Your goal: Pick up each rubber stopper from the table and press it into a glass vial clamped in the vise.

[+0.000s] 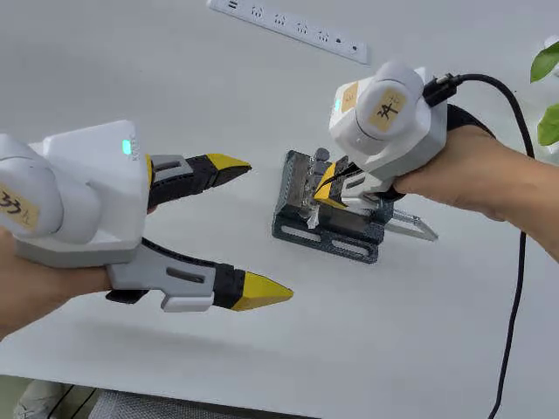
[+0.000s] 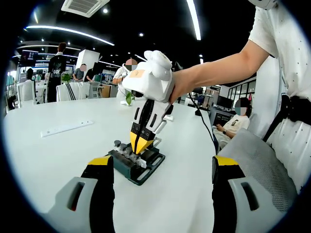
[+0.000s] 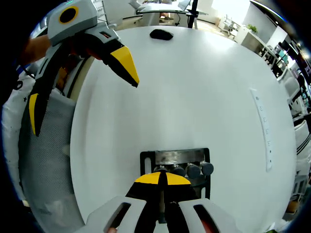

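While the left gripper (image 1: 266, 229) hangs wide open near the vise (image 1: 297, 218), the right gripper (image 1: 328, 187) points down into it, jaws together. Whether they grip anything is unclear.

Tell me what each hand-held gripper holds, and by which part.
Left hand-held gripper: open, holds nothing. Right hand-held gripper: jaws shut at the stoppers in the vise; whether a stopper sits between the tips is hidden.

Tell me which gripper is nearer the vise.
Right. The right gripper is over the vise, shut tips down at it; the left gripper hangs open off to the side.
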Demonstrator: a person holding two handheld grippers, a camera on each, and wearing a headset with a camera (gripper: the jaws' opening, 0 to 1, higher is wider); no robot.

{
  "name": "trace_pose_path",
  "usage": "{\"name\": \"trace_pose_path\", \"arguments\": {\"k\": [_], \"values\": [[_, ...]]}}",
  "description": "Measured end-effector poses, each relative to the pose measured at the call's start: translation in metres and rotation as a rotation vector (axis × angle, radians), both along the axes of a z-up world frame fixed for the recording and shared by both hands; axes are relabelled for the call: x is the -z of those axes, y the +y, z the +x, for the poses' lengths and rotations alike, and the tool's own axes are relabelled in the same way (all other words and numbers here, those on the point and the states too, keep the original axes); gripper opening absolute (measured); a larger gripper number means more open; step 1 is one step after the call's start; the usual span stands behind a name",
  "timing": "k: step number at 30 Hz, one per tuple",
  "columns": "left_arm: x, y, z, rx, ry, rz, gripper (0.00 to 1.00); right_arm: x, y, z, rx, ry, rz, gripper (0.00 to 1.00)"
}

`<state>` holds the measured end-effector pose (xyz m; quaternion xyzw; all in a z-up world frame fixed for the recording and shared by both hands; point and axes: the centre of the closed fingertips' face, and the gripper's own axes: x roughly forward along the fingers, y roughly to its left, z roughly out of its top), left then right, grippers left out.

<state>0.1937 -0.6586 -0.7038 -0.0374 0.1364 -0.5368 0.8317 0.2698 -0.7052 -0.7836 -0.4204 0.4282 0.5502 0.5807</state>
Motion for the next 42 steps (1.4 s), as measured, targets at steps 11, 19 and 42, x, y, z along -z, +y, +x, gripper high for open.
{"name": "trace_pose_path", "arguments": {"k": [11,19,42], "values": [[-0.0009,0.0031,-0.0001,-0.008,0.002,0.000,0.81,0.0000,-0.0021,0.0012,0.075,0.054,0.067,0.00],[-0.0013,0.0027,-0.0006,-0.008,0.002,0.001,0.81,-0.0006,-0.0028,0.0004,0.103,0.083,0.082,0.00],[-0.0002,-0.0004,-0.0024,0.000,0.005,0.002,0.80,-0.0019,-0.0025,-0.0012,0.139,0.098,0.096,0.00]]}}
